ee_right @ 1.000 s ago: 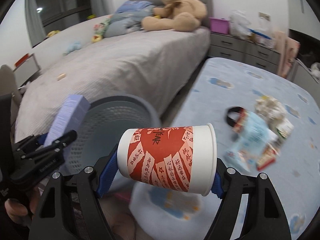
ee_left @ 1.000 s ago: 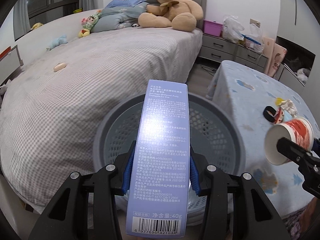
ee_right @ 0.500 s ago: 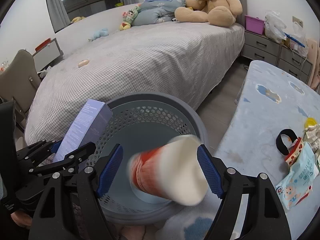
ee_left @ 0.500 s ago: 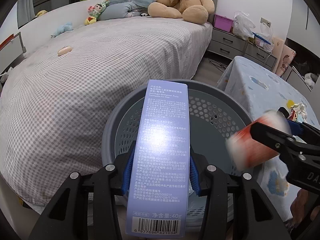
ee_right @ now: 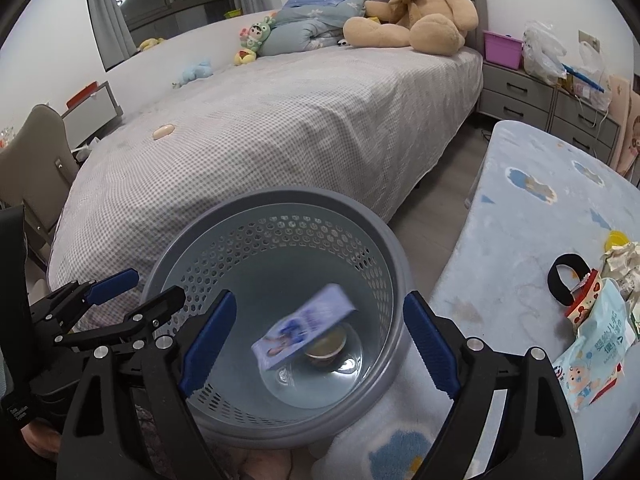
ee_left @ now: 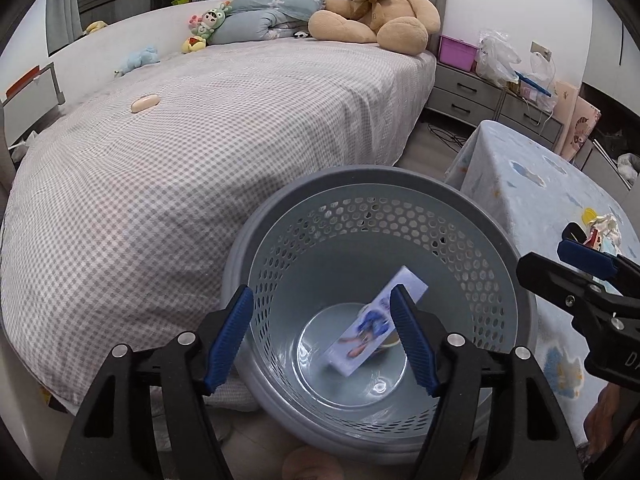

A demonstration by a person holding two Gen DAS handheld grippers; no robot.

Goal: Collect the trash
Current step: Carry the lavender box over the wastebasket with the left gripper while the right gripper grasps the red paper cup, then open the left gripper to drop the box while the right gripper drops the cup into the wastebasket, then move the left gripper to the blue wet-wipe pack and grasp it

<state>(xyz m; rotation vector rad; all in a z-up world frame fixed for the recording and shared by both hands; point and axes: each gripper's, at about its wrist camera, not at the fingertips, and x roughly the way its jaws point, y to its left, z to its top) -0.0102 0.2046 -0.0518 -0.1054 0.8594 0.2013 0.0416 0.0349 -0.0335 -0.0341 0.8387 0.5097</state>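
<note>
left wrist view: both tools (ee_left: 322,336) (ee_right: 318,342) gape over basket (ee_left: 500,240) beside checked bed (ee_left: 200,140).

The basket (ee_left: 384,208) stands on the floor between the bed (ee_left: 200,152) on its left and the table (ee_left: 560,208) on its right. Inside it a box (ee_left: 372,328) lies tilted over a cup (ee_right: 326,346) on the bottom. Wrappers (ee_right: 596,340) lie on the table. A teddy bear (ee_left: 376,4) sits at the bed's far end, with drawers (ee_right: 540,100) to its right.

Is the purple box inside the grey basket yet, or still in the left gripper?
Inside. The purple box lies tilted near the basket's floor, blurred, and the left gripper stands open with nothing between its pads.
</note>
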